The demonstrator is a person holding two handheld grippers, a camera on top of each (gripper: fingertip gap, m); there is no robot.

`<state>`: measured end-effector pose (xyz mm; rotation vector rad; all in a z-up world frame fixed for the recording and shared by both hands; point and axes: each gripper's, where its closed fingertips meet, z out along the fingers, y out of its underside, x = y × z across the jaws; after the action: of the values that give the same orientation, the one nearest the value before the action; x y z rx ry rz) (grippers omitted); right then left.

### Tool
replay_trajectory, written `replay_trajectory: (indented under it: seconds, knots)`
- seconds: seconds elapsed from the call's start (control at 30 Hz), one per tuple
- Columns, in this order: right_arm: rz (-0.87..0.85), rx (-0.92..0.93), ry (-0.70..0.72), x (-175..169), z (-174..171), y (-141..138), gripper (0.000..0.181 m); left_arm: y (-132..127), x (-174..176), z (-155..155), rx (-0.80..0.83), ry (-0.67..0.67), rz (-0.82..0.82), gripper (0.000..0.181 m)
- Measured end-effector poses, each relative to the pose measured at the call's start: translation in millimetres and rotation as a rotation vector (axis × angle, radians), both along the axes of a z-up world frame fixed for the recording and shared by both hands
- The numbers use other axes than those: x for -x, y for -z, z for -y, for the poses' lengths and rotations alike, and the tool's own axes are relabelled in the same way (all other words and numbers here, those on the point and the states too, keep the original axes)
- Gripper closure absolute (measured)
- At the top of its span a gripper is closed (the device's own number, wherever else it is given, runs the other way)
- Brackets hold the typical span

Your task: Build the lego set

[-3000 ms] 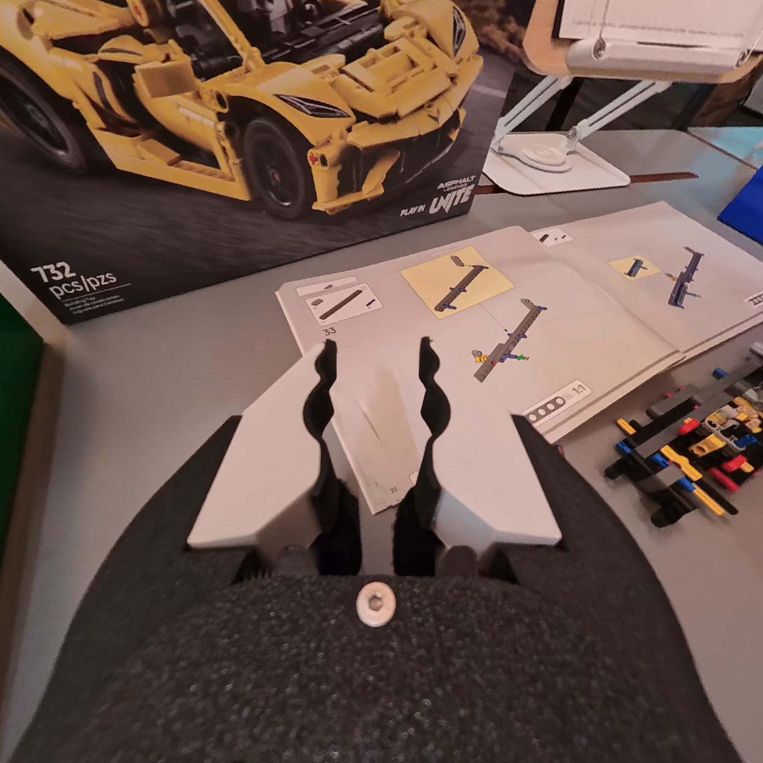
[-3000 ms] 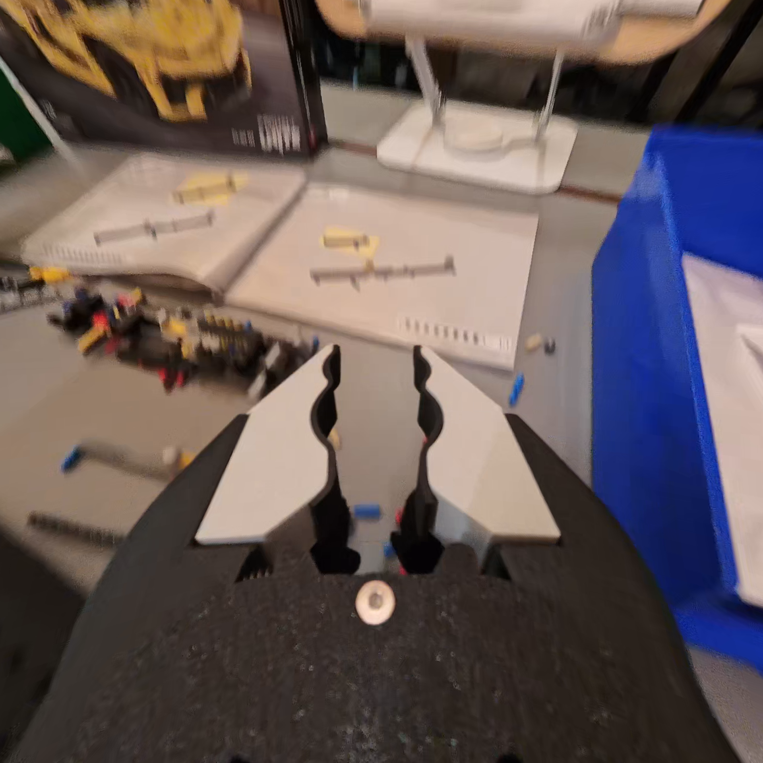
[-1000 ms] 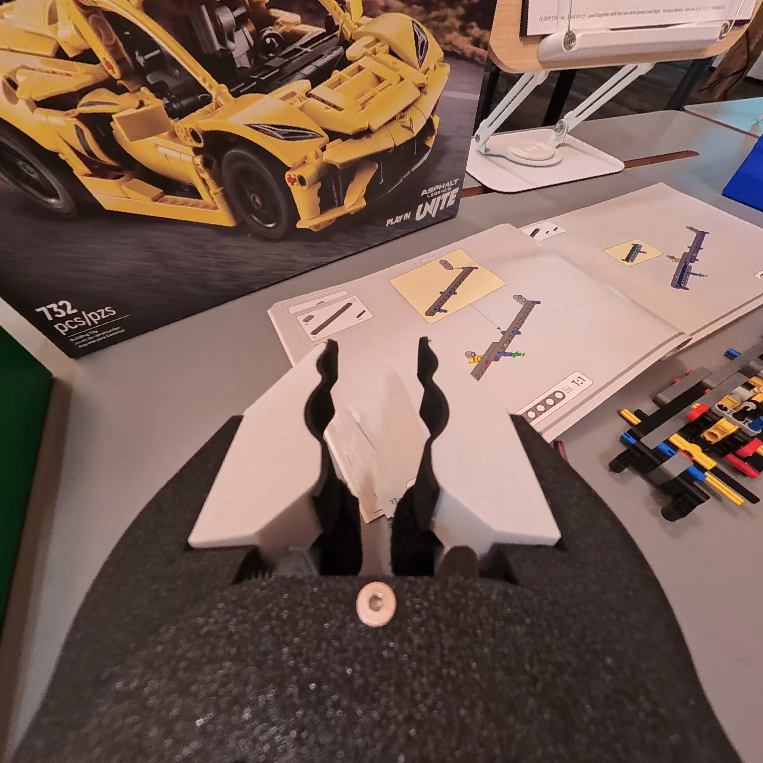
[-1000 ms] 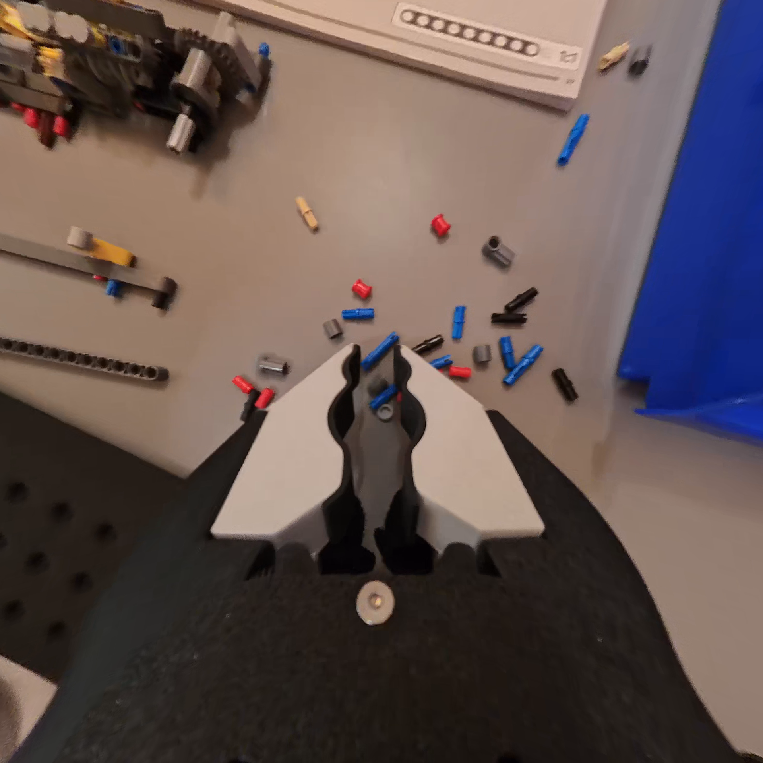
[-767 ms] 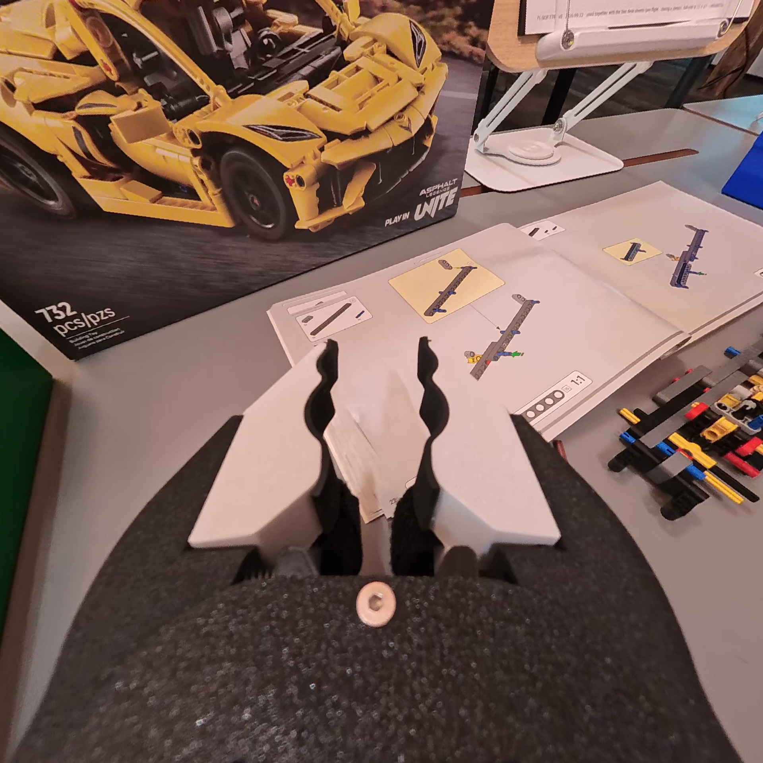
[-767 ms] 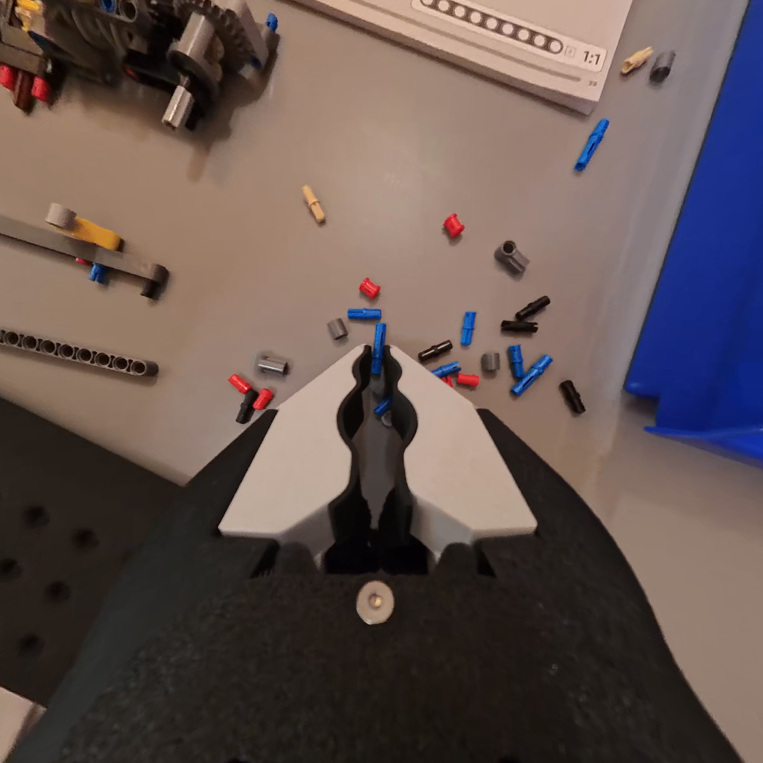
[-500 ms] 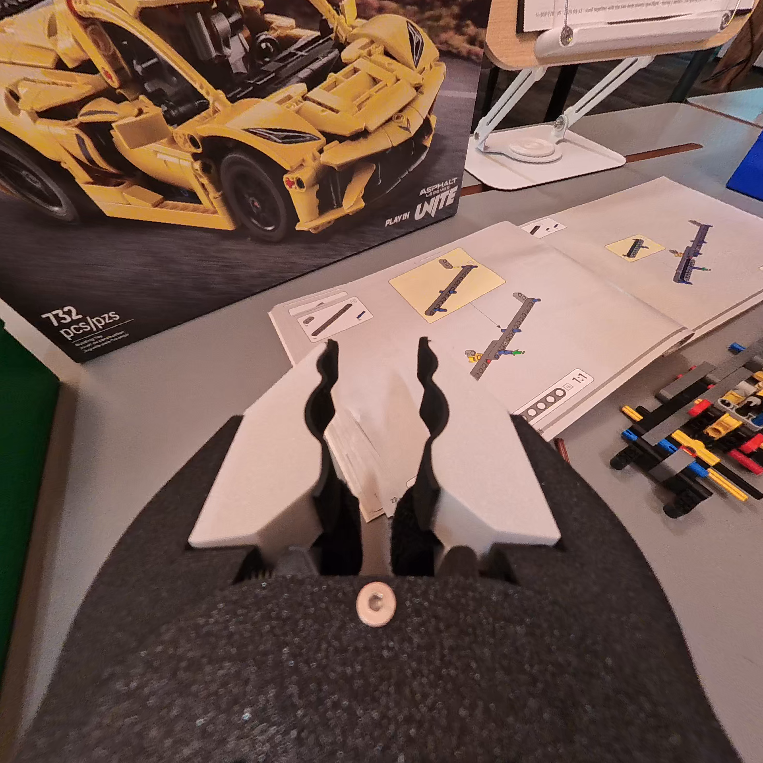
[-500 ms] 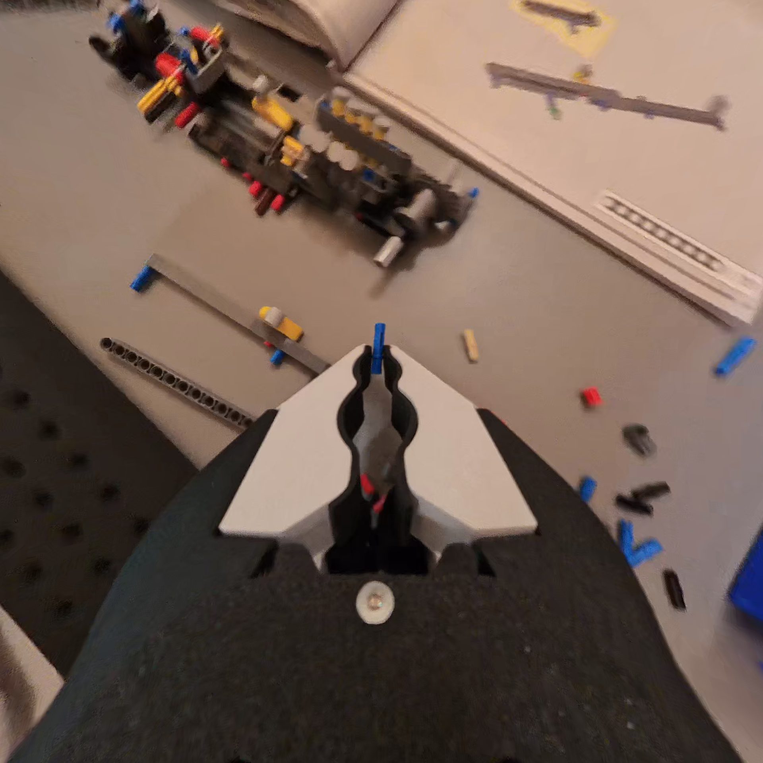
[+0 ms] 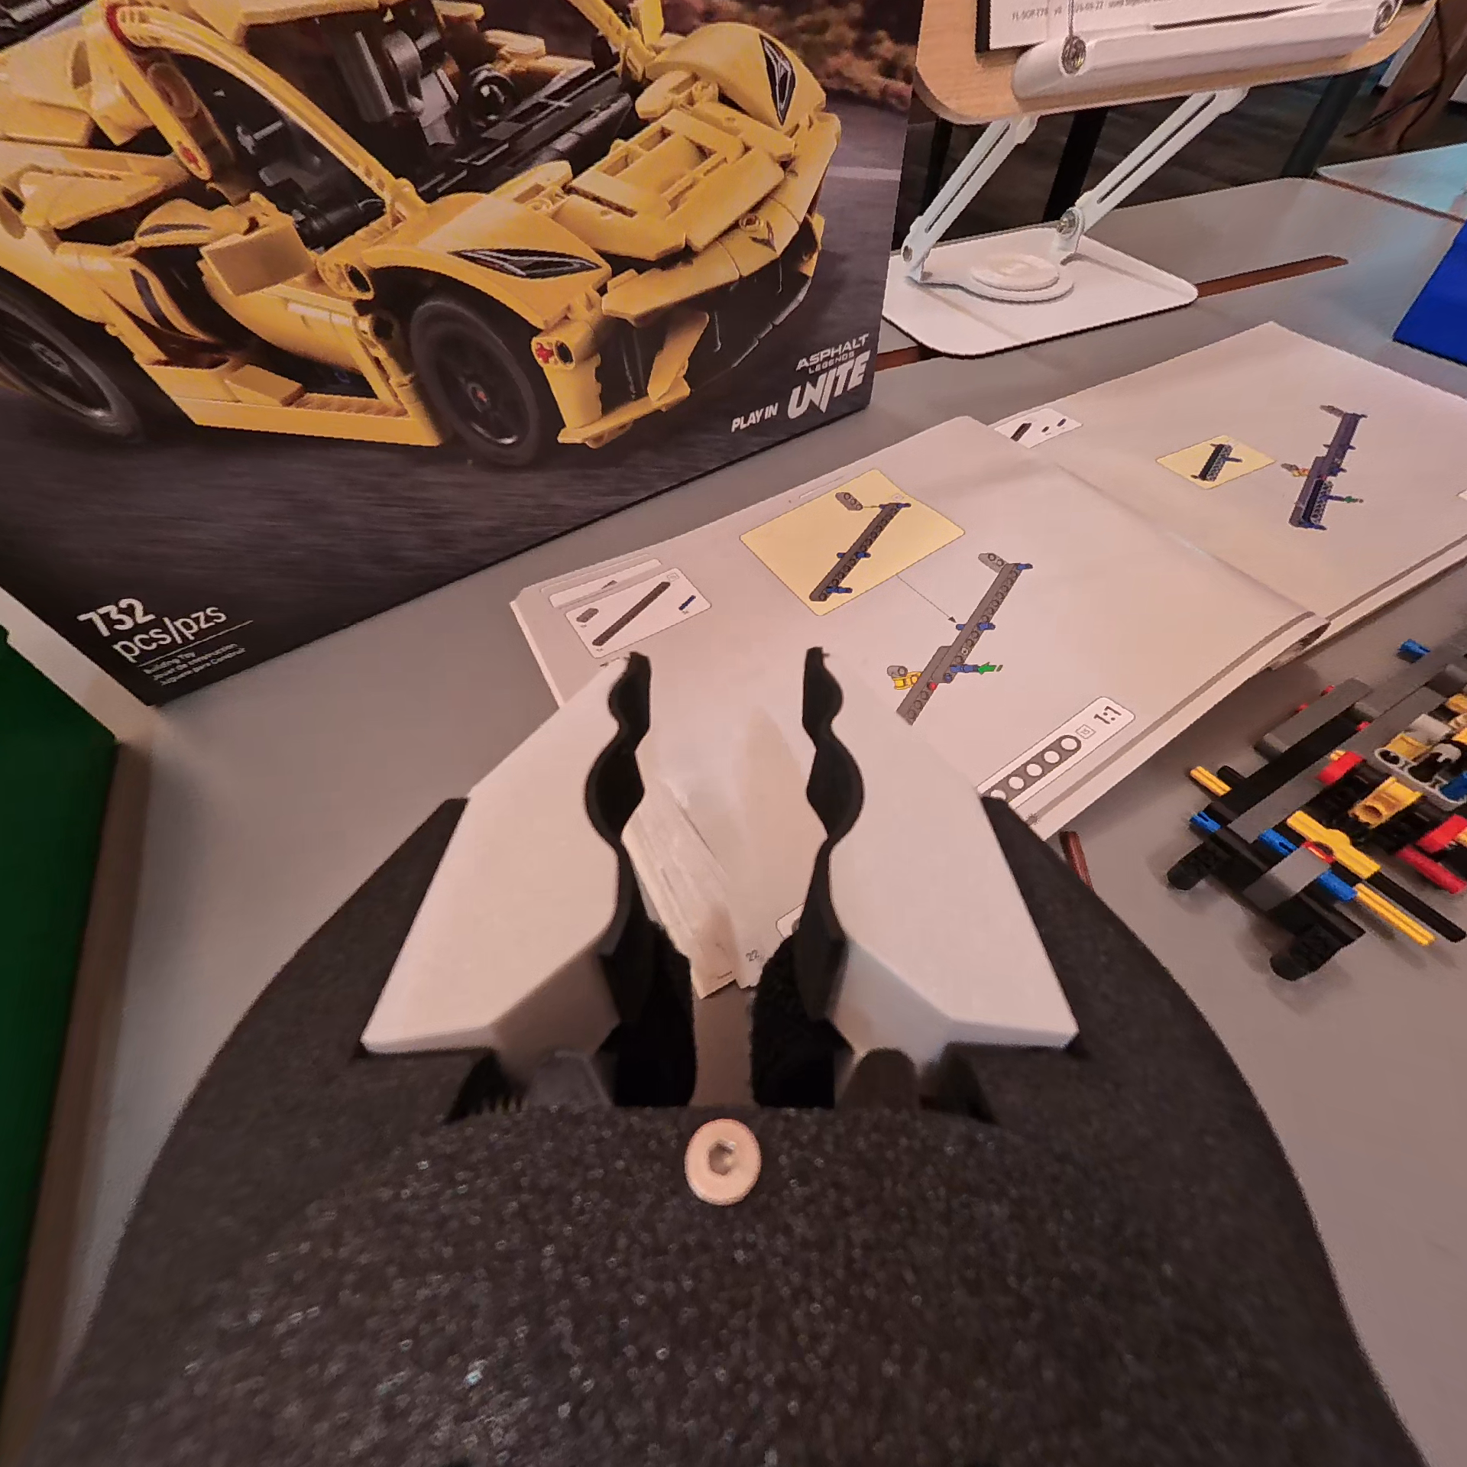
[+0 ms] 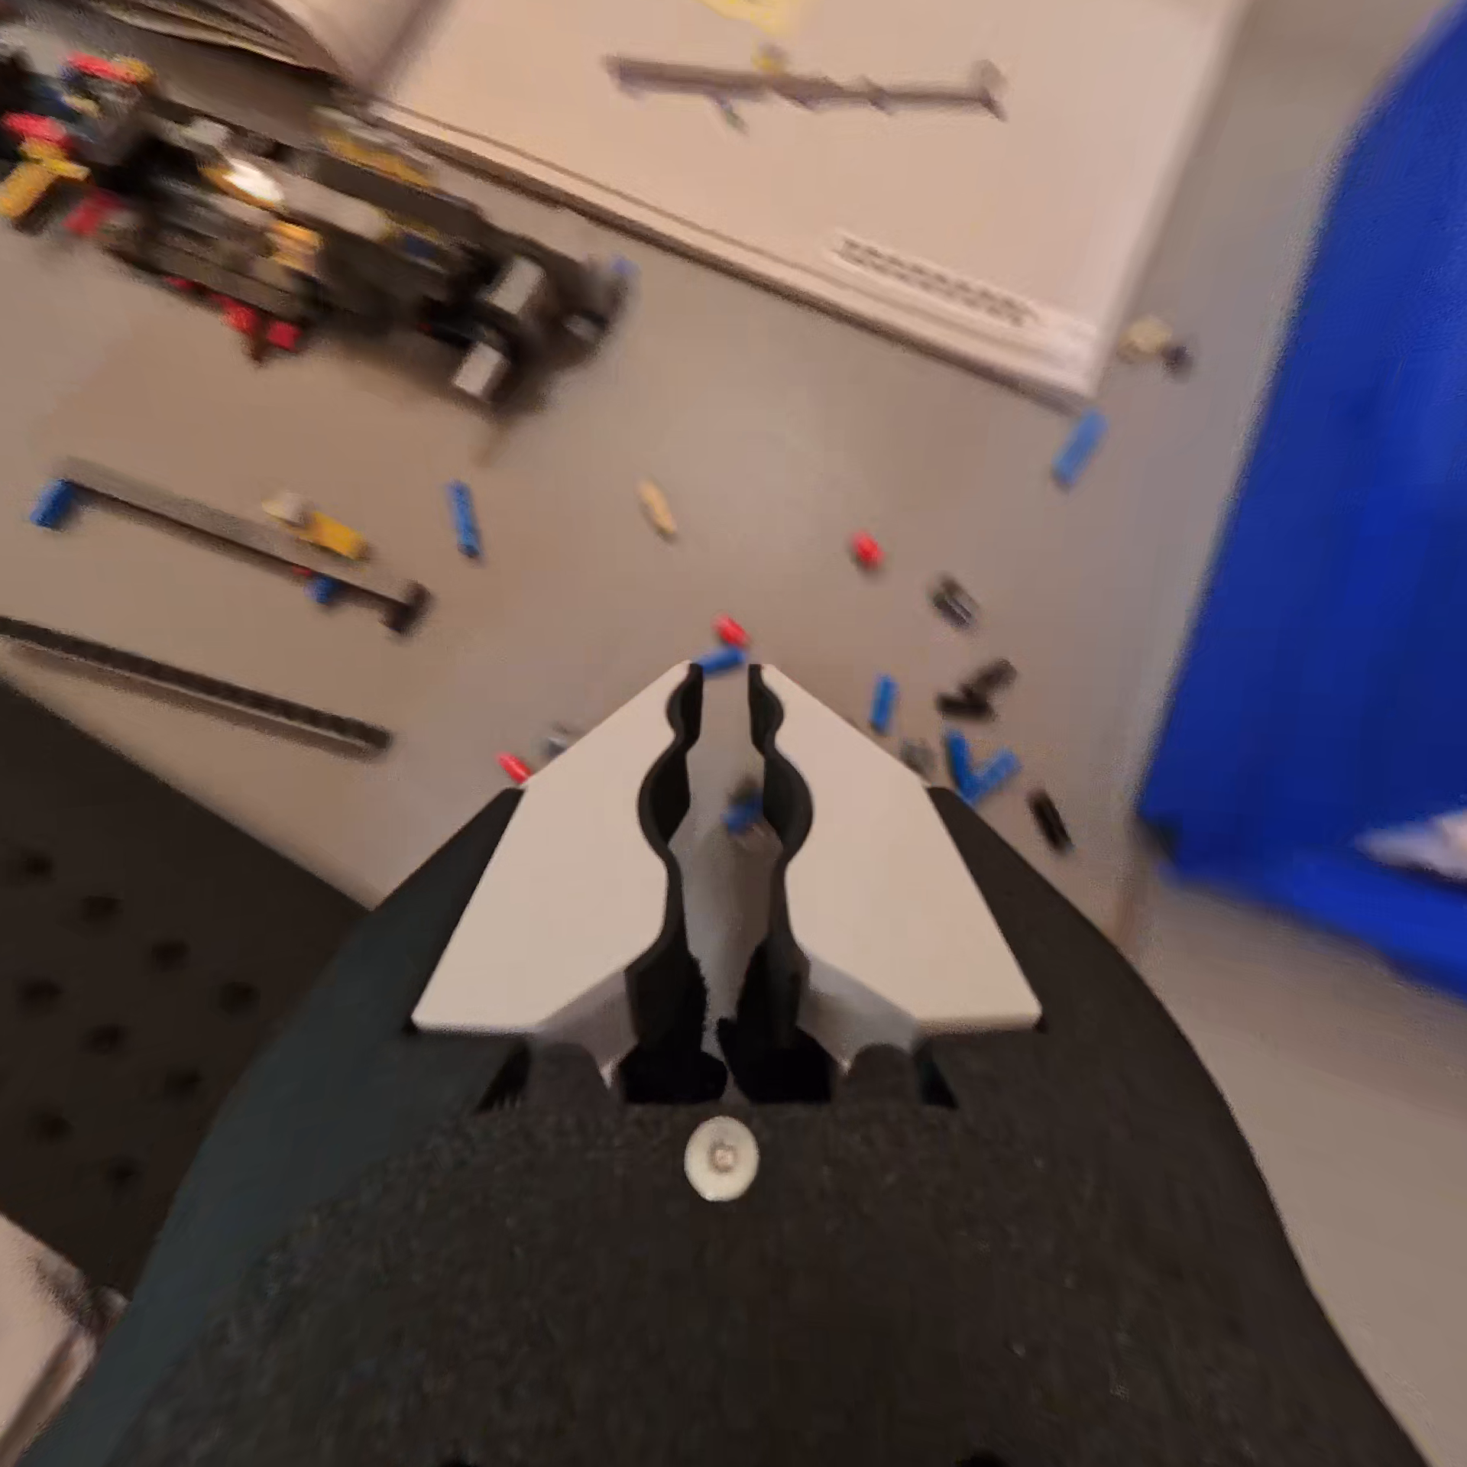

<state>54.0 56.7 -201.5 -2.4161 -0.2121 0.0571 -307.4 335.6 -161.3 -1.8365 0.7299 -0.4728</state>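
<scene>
My left tongs (image 9: 722, 659) hang with the two fingers well apart and nothing between them, parked over the near corner of the open instruction booklet (image 9: 1072, 635). I judge they sit there to keep the page of beam diagrams in view and to stay out of the working side. The set's box (image 9: 397, 317) stands at 11 o'clock as a picture reference, and the half-built chassis (image 9: 1349, 818) lies at 3 o'clock, just beside the booklet's edge. My right tongs (image 10: 721, 668) show a narrow gap at the tips, with bare table (image 10: 754, 444) visible through it, so they grip nothing. The view is smeared, so small parts are hard to name. The scatter of loose pins (image 10: 972, 691) spreads from 12 to 2 o'clock of the tips, close to the blue bin (image 10: 1310, 556), likely tipped out there for easy picking. One blue pin (image 10: 464, 520) lies apart at 10 o'clock, near the grey beam (image 10: 214, 524) with its yellow piece, and a long black beam (image 10: 198, 691) lies just below it. My guess is that pin belongs in the beam.
</scene>
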Motion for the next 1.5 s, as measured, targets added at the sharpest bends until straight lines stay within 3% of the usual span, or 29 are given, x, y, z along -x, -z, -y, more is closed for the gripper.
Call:
replay_trajectory:
  seconds: [0.17,0.37,0.97,1.07,1.2,1.27,1.37,1.5]
  knots:
    - [-0.036,0.030,0.129,-37,21,11,0.170,3,-5,2,0.005,0.015,-0.010,0.144]
    - [-0.045,0.108,0.123,-32,21,29,0.168,7,-6,2,0.003,0.016,-0.034,0.144]
    - [0.016,0.171,0.070,-33,10,34,0.173,7,-4,0,0.007,0.007,-0.032,0.144]
    - [0.054,0.157,0.060,-33,11,26,0.175,8,-3,0,0.007,0.008,-0.034,0.144]
    - [0.059,0.012,-0.001,-7,-4,-12,0.181,7,-4,0,0.004,0.009,-0.034,0.144]
    - [0.140,0.037,-0.011,-6,-7,-12,0.181,7,-4,0,0.003,0.011,-0.035,0.144]
    - [0.293,0.060,0.030,-29,-2,-5,0.181,5,-4,2,-0.002,0.011,-0.034,0.144]
    - [0.230,0.116,0.107,-61,31,-5,0.181,3,-3,2,-0.006,0.010,-0.027,0.144]
